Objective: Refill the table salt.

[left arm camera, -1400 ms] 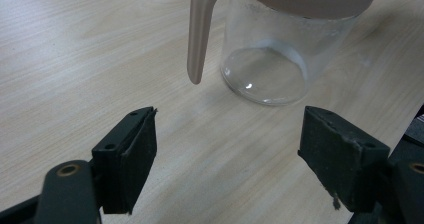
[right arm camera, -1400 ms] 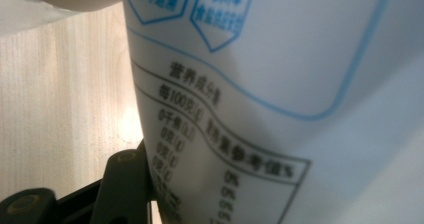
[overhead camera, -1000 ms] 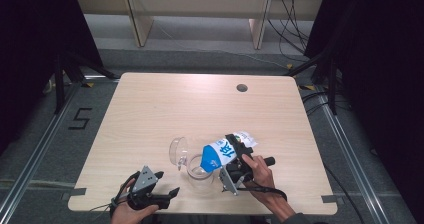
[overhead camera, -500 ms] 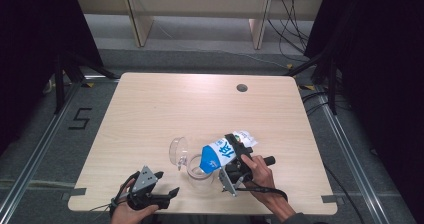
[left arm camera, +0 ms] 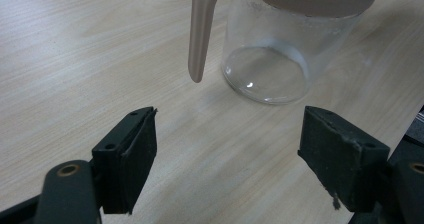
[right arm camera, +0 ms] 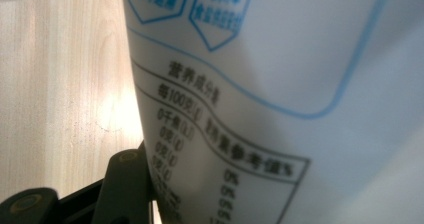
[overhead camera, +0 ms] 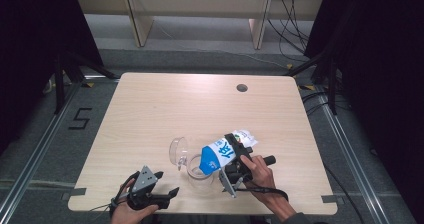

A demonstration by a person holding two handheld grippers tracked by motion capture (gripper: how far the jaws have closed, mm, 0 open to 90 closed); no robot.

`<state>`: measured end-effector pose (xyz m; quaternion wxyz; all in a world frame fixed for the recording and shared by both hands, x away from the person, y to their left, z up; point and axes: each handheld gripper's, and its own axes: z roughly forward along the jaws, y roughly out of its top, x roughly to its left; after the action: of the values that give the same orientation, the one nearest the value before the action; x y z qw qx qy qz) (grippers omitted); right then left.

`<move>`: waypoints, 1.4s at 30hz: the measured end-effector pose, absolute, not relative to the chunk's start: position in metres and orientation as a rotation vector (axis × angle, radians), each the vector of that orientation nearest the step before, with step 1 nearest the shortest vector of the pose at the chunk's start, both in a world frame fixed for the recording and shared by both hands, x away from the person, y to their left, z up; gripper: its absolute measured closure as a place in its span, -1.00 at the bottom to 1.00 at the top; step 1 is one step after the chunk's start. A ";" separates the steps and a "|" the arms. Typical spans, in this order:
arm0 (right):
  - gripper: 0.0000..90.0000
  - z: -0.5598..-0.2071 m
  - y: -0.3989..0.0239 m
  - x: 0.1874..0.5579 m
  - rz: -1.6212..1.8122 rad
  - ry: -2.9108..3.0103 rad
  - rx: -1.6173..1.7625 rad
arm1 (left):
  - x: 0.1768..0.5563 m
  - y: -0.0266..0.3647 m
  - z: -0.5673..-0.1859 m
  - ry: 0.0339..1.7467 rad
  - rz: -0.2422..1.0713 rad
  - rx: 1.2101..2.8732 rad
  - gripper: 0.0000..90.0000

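A blue and white carton point(overhead camera: 220, 154) is tipped with its blue end down over the mouth of a clear glass pitcher point(overhead camera: 199, 178) near the table's front edge. My right gripper point(overhead camera: 232, 156) is shut on the carton's middle. In the right gripper view the carton's printed side point(right arm camera: 280, 84) is pressed against one black finger point(right arm camera: 127, 184). My left gripper point(overhead camera: 167, 183) rests at the front left, open and holding nothing. In the left gripper view its jaws point(left arm camera: 227, 159) stand wide apart, facing the pitcher point(left arm camera: 270, 59) and its pale handle point(left arm camera: 197, 39).
The wooden table point(overhead camera: 165, 109) has a small dark round hole point(overhead camera: 242, 88) at its far right. A clear curved part point(overhead camera: 177, 151) stands out to the left of the pitcher. Cables and shelf legs lie on the floor beyond.
My right hand has shifted slightly left with the carton, bringing its blue end closer over the pitcher. The left gripper has not moved.
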<state>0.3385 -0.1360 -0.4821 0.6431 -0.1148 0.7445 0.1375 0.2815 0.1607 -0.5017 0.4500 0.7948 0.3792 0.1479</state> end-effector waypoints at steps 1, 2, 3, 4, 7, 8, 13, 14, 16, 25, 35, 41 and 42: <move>0.05 -0.483 -0.136 0.338 0.319 1.699 -0.252 | 0.282 0.161 -0.502 0.937 0.366 1.965 -0.50; 0.05 -0.483 -0.136 0.339 0.321 1.699 -0.255 | 0.281 0.161 -0.502 0.938 0.366 1.965 -0.50; 0.05 -0.483 -0.136 0.338 0.319 1.698 -0.255 | 0.281 0.161 -0.502 0.938 0.366 1.965 -0.50; 0.06 -0.483 -0.136 0.338 0.317 1.697 -0.256 | 0.281 0.161 -0.502 0.938 0.367 1.964 -0.50; 0.06 -0.484 -0.136 0.337 0.313 1.699 -0.242 | 0.281 0.161 -0.502 0.940 0.365 1.967 -0.50; 0.06 -0.484 -0.136 0.337 0.309 1.698 -0.251 | 0.281 0.161 -0.502 0.940 0.366 1.967 -0.50; 0.07 -0.483 -0.136 0.338 0.304 1.690 -0.265 | 0.281 0.161 -0.502 0.941 0.364 1.967 -0.50; 0.07 -0.482 -0.136 0.338 0.300 1.679 -0.278 | 0.281 0.161 -0.502 0.940 0.365 1.967 -0.50; 0.07 -0.482 -0.136 0.338 0.297 1.679 -0.274 | 0.281 0.161 -0.502 0.938 0.363 1.967 -0.50; 0.07 -0.484 -0.137 0.337 0.290 1.679 -0.257 | 0.281 0.161 -0.502 0.937 0.367 1.974 -0.50; 0.07 -0.483 -0.136 0.336 0.257 1.664 -0.286 | 0.281 0.161 -0.502 0.936 0.367 1.975 -0.50; 0.08 -0.483 -0.136 0.336 0.259 1.659 -0.284 | 0.281 0.161 -0.502 0.936 0.367 1.976 -0.50; 0.08 -0.484 -0.136 0.336 0.259 1.657 -0.285 | 0.281 0.161 -0.502 0.934 0.367 1.977 -0.50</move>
<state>0.3362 -0.1364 -0.4835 0.6594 -0.1260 0.7323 0.1145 0.2813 0.1608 -0.5016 0.4460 0.7980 0.3772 0.1482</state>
